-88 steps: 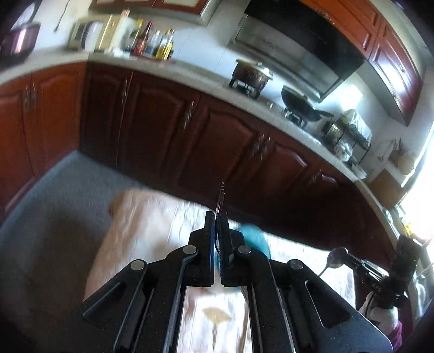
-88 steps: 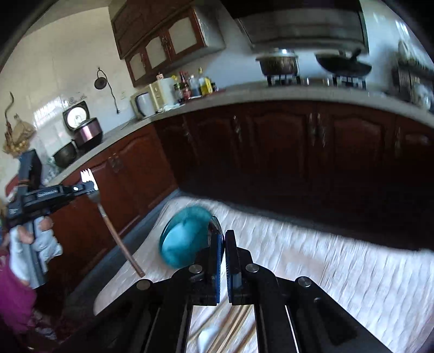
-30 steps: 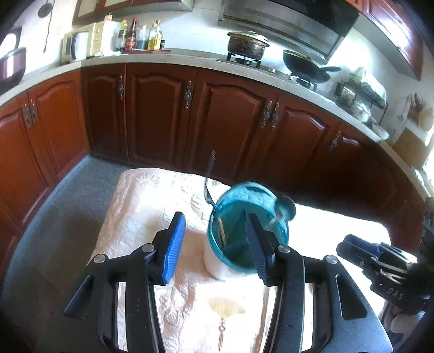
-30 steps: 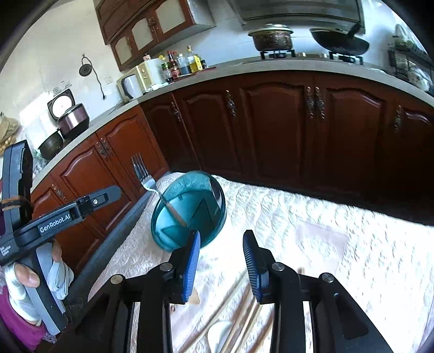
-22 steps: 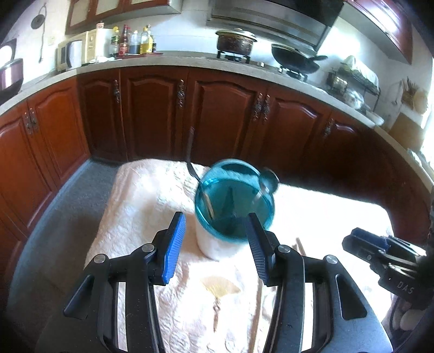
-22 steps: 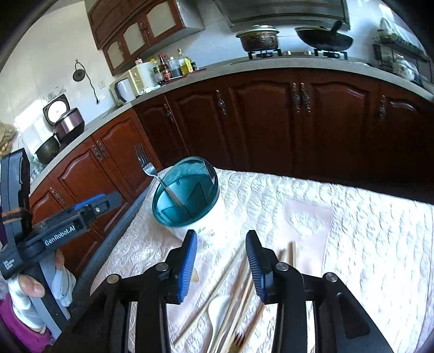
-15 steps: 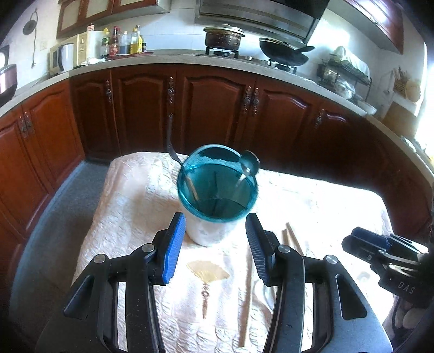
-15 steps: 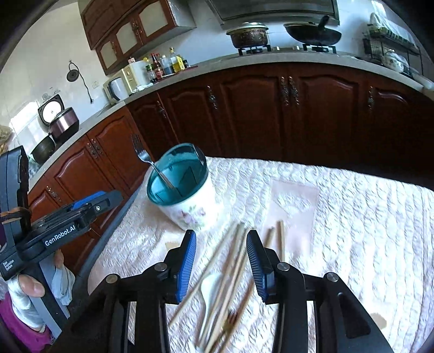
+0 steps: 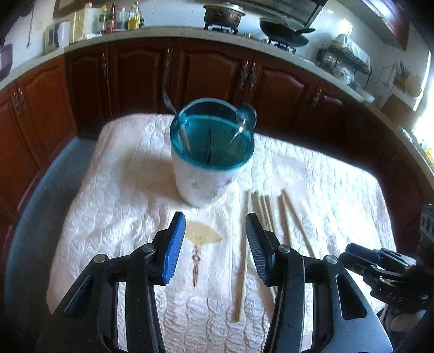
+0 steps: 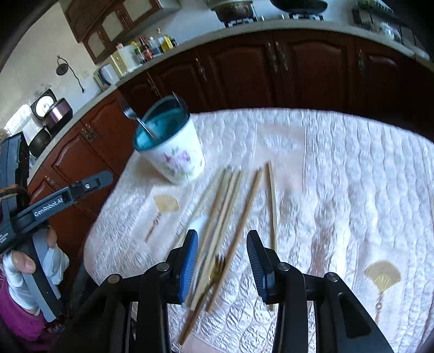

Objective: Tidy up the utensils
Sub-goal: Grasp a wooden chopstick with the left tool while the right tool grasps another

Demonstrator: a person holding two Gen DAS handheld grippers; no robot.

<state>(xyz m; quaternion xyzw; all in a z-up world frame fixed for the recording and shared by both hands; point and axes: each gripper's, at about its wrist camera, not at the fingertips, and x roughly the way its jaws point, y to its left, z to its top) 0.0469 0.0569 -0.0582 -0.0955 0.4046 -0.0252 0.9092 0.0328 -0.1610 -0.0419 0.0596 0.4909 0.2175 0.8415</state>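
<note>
Cream quilted cloth point(image 9: 130, 190) over the tabletop, embroidered with a gold fan point(image 9: 202, 235); beyond it dark red-brown cabinets point(image 9: 141, 78) under a pale counter, with a microwave point(image 9: 58, 38) and bottles point(image 9: 120, 19) at left, a pot point(image 9: 223, 13) and a wok point(image 9: 283, 31) on the stove further right. White floral holder point(image 9: 202, 184) with a teal rim, upright near the cloth's far middle, carrying a fork point(image 9: 173, 114) on its left side and a spoon point(image 9: 244, 116) on its right. Just right of it, wooden chopsticks point(image 9: 267, 211) lying loose in a rough fan. Left tongs point(image 9: 215, 247) open and empty above the fan motif. Right tongs point(image 10: 222, 264) open, empty, above the chopsticks, a gold fork point(image 10: 217, 268) and a white spoon point(image 10: 199, 225).
</note>
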